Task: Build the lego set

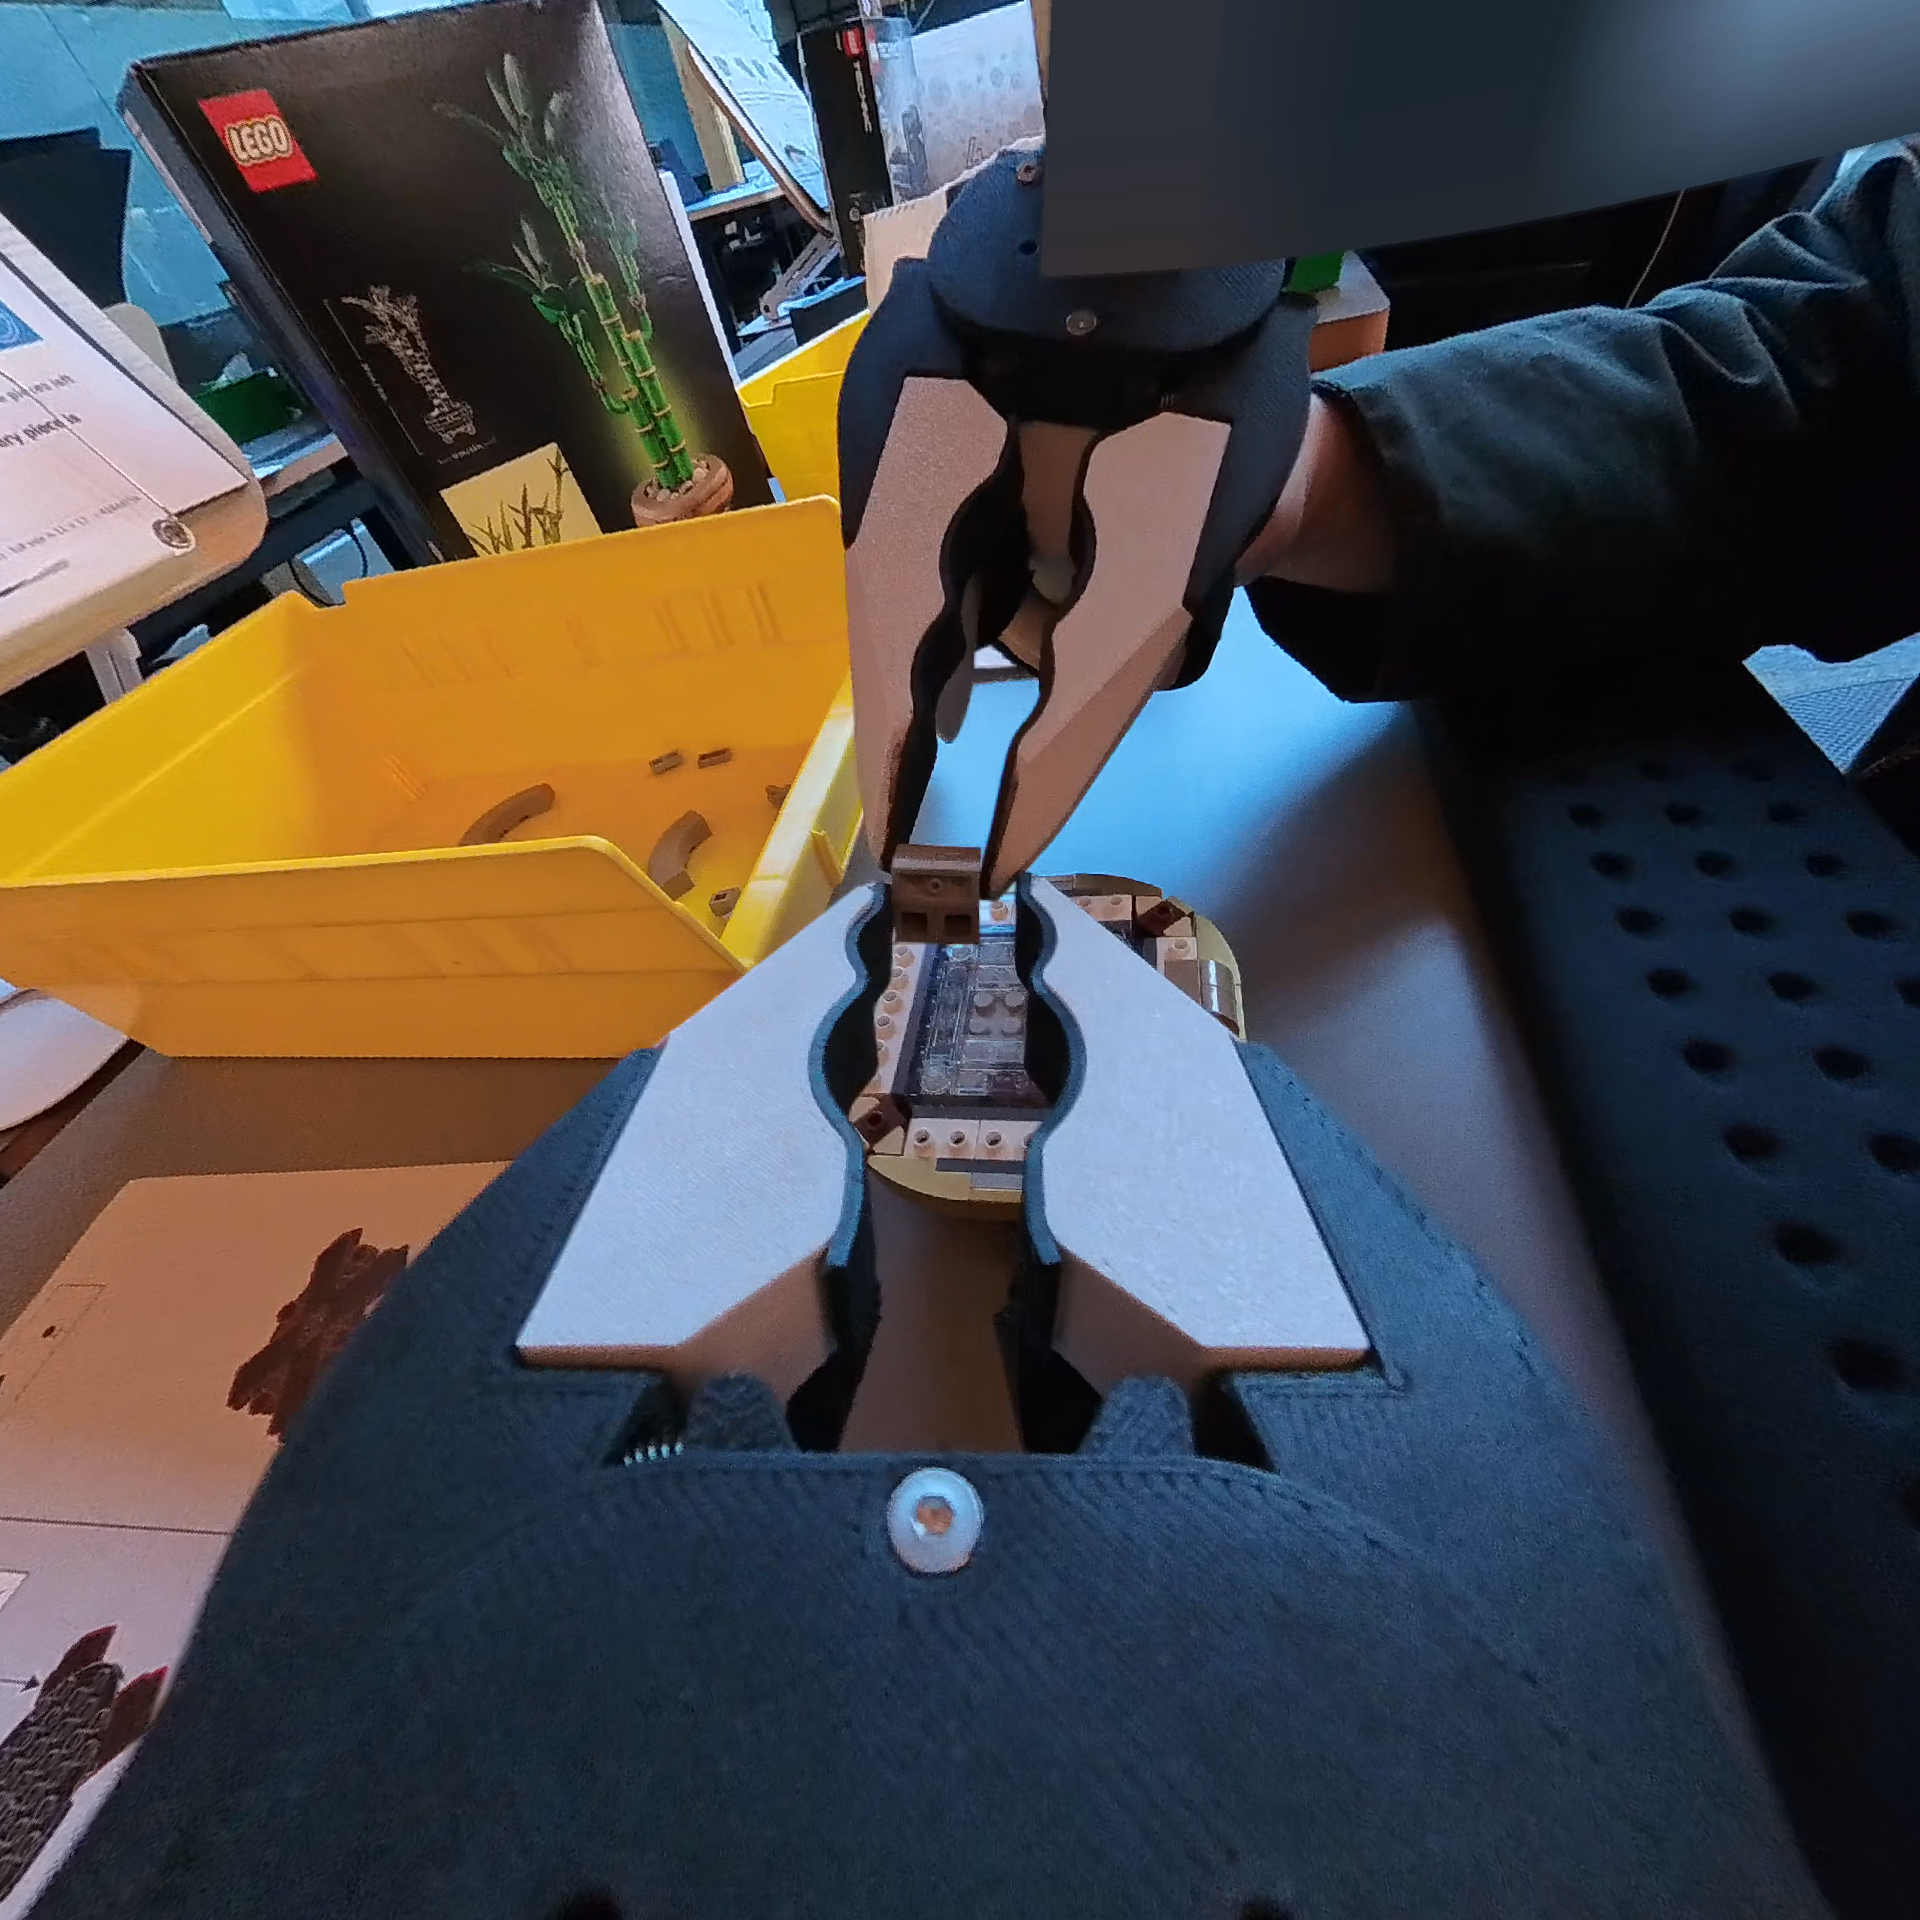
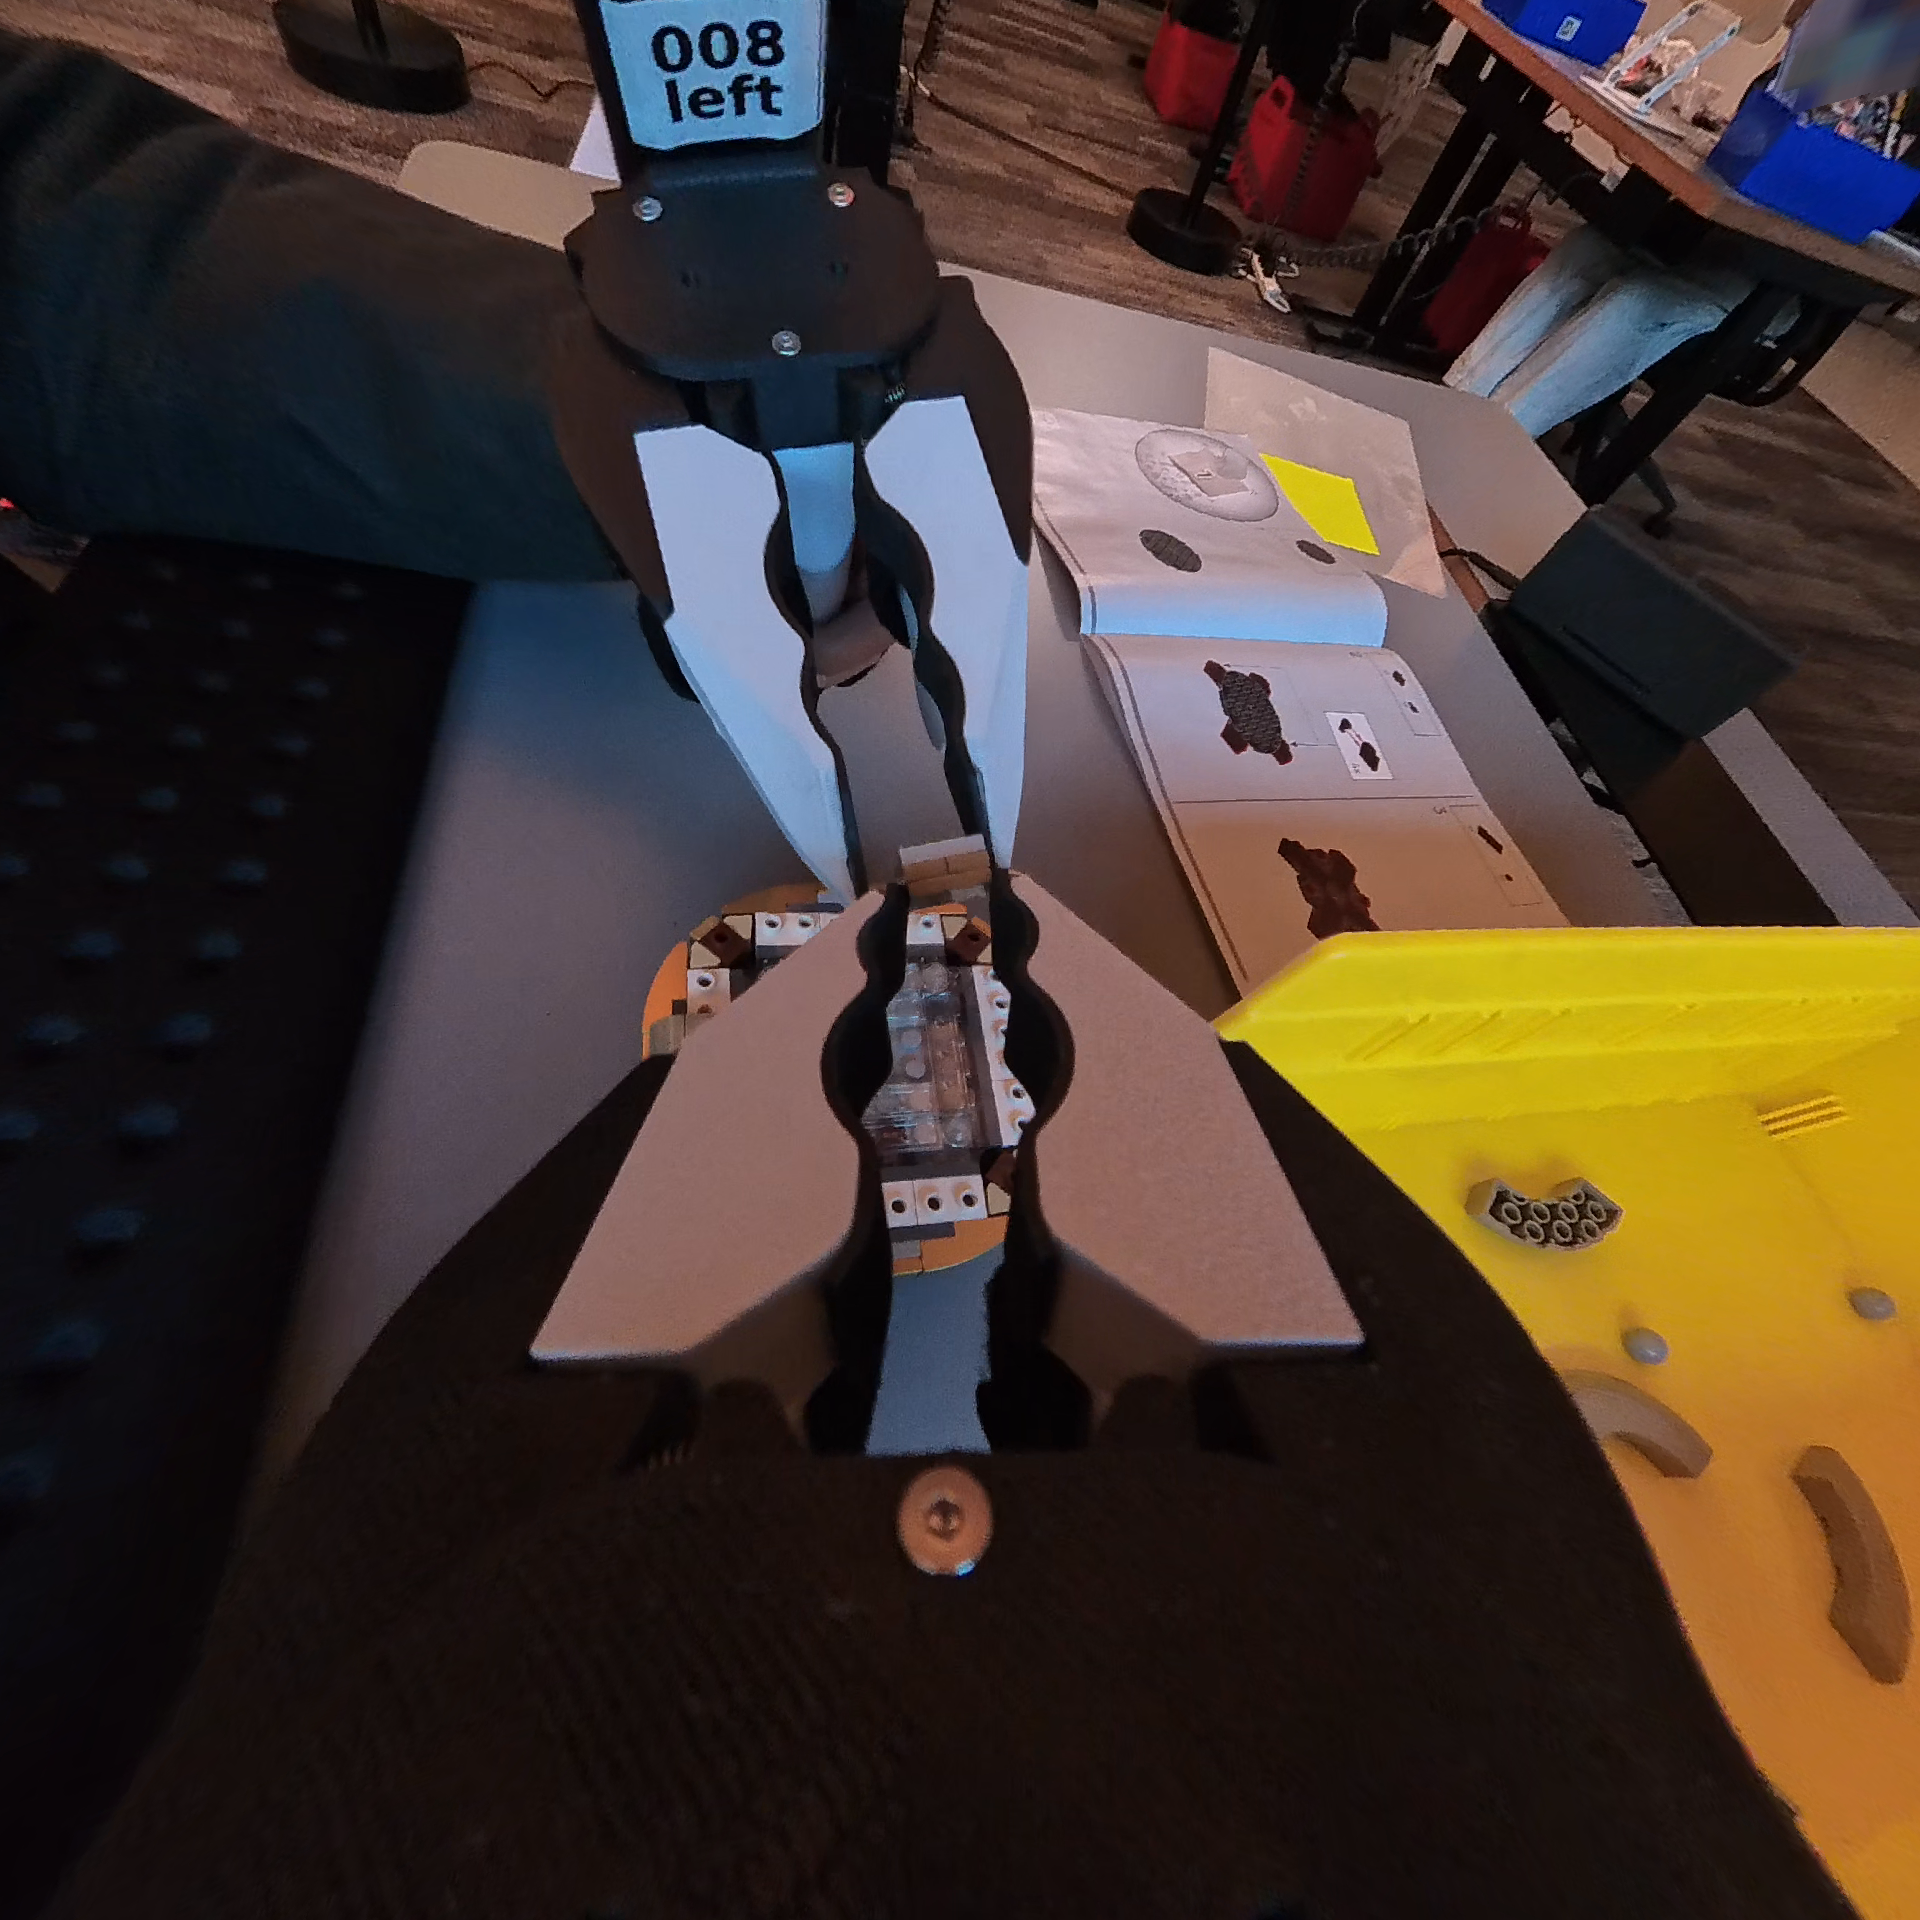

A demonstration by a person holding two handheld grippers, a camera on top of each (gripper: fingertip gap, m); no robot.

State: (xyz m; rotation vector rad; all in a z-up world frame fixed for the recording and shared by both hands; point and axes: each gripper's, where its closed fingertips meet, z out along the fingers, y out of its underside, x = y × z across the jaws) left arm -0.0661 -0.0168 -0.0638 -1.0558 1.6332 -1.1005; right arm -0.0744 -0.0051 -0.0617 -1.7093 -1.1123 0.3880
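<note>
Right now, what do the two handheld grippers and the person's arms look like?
Both match: left gripper and right gripper have black textured bodies, pale wedge-shaped fingers with wavy black inner edges, one silver screw. The left carries a white label. Both sleeves are dark.

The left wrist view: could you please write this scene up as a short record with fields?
right tool: shut on a small brown brick, held over the build
left tool: open, fingers either side of the build
build: round base on the table, clear centre
yellow bin: beside the build, a few loose pieces inside
instruction booklet: lying open
</note>
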